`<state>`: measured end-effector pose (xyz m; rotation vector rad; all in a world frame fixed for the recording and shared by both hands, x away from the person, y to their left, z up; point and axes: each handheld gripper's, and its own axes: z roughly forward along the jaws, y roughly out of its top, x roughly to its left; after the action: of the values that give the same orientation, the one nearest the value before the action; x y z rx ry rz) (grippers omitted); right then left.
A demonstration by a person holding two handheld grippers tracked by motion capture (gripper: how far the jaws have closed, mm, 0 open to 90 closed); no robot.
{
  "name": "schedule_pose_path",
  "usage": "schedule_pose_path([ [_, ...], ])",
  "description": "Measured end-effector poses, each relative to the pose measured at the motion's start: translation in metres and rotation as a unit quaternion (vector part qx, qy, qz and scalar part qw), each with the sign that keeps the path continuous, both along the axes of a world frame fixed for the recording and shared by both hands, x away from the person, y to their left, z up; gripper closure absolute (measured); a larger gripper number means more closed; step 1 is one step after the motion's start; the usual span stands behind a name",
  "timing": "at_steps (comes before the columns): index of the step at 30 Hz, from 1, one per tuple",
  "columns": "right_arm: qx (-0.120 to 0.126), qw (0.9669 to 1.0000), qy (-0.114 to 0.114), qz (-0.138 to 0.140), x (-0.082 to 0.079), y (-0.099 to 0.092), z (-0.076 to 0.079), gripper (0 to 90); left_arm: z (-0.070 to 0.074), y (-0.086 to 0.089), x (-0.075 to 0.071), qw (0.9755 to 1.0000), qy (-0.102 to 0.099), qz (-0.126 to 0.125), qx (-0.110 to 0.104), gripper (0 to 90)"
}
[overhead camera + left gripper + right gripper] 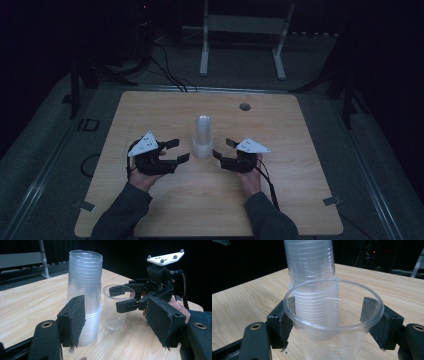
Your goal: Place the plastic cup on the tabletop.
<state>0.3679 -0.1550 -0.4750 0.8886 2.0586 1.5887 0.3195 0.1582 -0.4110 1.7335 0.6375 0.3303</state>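
Near the middle of the wooden table (150, 210), seen from the high view, a tall stack of clear plastic cups (202, 137) stands upright between the two hands, with the left gripper (177, 151) just to its left and the right gripper (223, 149) just to its right, both pointing inward at it. From the left gripper view, the stack (85, 292) rises beside the near left jaw, its long axis vertical, and the left jaws stand open with nothing pressed between them; a single loose cup (117, 307) stands on the table just right of the stack, and the right gripper (121, 300) reaches in from the far side with one jaw on each side of the cup's rim. From the right gripper view, the single cup (332, 322) sits mouth-up between the jaws, which appear to touch its wall just under the rim, so I judge it gripped; the stack (312, 270) stands directly behind it, ribbed and translucent. Any placing of this cup turns on the stack lying straight ahead of the right jaws and taller than the cup.
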Motion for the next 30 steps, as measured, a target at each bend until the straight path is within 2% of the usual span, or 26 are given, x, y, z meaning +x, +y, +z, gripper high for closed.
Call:
schedule_pose_path([
  [30,-0.022,0.9996,0.012,-0.010,0.0049,-0.0062,-0.0093,27.7,-0.0008,-0.0007,0.0004,1.0000,0.002,-0.001,-0.001,32.2],
])
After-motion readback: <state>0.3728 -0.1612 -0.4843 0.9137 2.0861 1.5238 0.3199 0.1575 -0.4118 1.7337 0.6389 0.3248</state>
